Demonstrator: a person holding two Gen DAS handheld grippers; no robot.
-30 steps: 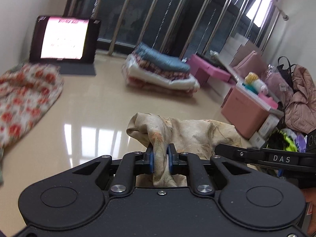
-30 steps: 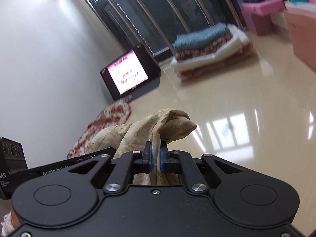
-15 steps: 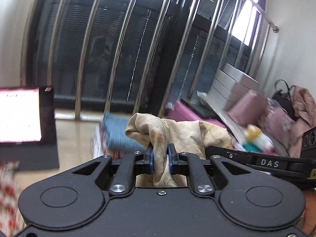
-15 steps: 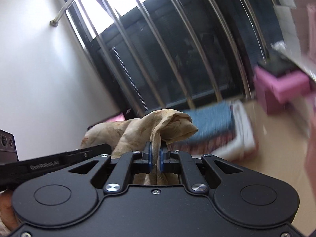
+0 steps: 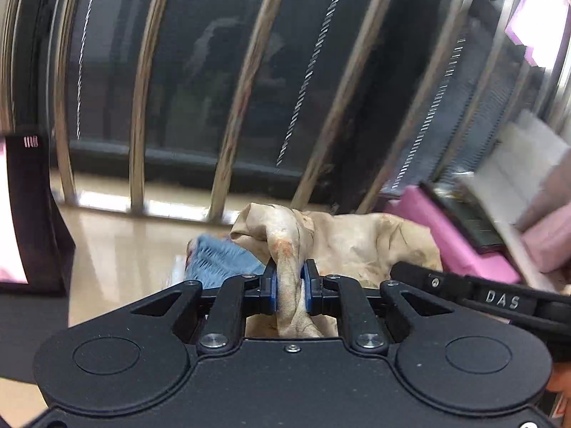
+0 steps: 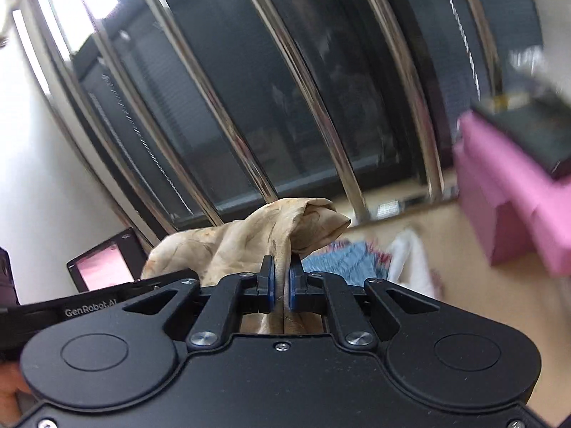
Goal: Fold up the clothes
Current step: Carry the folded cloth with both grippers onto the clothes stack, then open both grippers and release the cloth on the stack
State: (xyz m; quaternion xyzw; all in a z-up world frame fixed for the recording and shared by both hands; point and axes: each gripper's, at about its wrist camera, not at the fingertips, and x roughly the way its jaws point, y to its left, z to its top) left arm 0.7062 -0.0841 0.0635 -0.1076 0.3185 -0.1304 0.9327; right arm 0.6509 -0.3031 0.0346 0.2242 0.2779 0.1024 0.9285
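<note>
A beige patterned garment (image 5: pixel 357 242) is held up in the air between both grippers. My left gripper (image 5: pixel 289 285) is shut on one bunched edge of it. My right gripper (image 6: pixel 282 281) is shut on another bunched edge of the same garment (image 6: pixel 249 239). The cloth stretches between them, and each gripper's black body shows at the side of the other's view. Both views point up at the barred window. The rest of the garment hangs out of sight below.
A stack of folded clothes with a blue piece on top (image 5: pixel 221 256) lies on the shiny floor by the window (image 6: pixel 353 253). A lit screen (image 6: pixel 103 264) stands at the left. Pink boxes (image 6: pixel 517 207) stand at the right. Steel window bars (image 5: pixel 242 89) fill the background.
Both grippers have risen and tilted upward with the garment still clamped. The floor and floral cloth have dropped out of view and the window bars now fill both views.
</note>
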